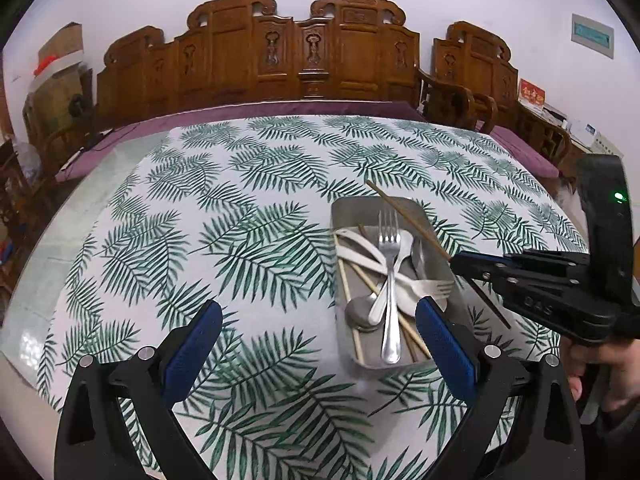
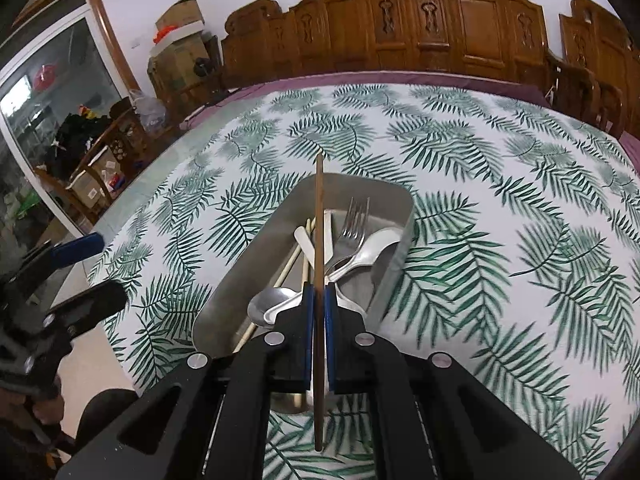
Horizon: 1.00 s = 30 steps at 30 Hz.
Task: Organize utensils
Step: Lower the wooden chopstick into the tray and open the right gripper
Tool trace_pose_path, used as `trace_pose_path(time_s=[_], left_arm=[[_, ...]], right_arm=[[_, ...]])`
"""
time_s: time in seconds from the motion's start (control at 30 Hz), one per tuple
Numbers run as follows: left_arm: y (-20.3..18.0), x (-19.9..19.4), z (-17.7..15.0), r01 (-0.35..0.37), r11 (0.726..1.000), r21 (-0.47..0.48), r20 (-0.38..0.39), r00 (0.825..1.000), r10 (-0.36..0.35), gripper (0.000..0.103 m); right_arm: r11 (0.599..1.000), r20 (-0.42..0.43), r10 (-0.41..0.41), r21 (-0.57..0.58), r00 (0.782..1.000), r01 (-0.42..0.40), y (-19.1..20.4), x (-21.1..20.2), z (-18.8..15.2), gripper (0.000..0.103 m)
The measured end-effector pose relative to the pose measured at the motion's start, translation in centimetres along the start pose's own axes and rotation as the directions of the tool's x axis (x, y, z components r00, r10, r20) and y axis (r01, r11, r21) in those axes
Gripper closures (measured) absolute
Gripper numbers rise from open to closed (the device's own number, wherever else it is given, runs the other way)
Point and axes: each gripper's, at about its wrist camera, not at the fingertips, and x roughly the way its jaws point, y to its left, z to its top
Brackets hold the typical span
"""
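Metal tray (image 1: 340, 216) heaped with forks, spoons, pale chopsticks, 1 dark chopstick (image 2: 319, 216) seemingly raised above.

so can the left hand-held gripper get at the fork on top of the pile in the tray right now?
Probably yes. The left hand-held gripper is open and empty, and the fork lies uncovered on top in the tray. The right hand-held gripper, holding a brown chopstick, crowds the tray's right side.

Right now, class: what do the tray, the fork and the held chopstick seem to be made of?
Tray: probably stainless steel, a dull brushed grey with soft reflections.
Fork: polished metal, likely steel; it gleams brightly.
Chopstick clamped in the right gripper: dark brown and matte, seemingly wood or bamboo, though the look leaves that open.
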Motion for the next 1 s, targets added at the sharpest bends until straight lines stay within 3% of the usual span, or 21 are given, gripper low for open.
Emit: trace_pose_path(time_s=[0.5,0.67,0.77,0.8,0.87,1.0], left_arm=[[1.0,0.5,-0.7,0.001,1.0,-0.021,-0.014,1.0,-0.001,0.01],[1.1,0.6,-0.7,-0.001,1.0,-0.025,-0.018,1.0,0.001,0.01],[1.0,0.4,-0.7,-0.008,1.0,-0.025,-0.012,1.0,0.008,0.01],[1.0,0.3,-0.6,-0.012,1.0,-0.025,-0.007,1.0,0.011,0.01],[0.9,-0.3,-0.5,-0.008,0.999,-0.033,0.007,1.0,0.009,0.01],[0.5,-1.9,-0.3,0.001,0.999,-0.039,0.03,1.0,0.001,0.01]], right_arm=[[0.995,-0.056,-0.018,0.094,0.998,0.024,0.7,4.2,0.6,0.097],[0.998,-0.057,0.027,0.062,0.998,-0.023,1.7,4.8,0.6,0.094],[1.0,-0.04,0.012,0.014,0.999,-0.011,2.4,4.3,0.5,0.094],[1.0,-0.023,0.01,-0.006,1.0,-0.01,2.6,3.8,0.4,0.091],[1.0,0.001,0.001,-0.015,1.0,-0.001,2.6,2.7,0.5,0.069],[1.0,0.069,-0.01,-0.01,0.998,0.011,2.0,-1.0,0.4,0.067]])
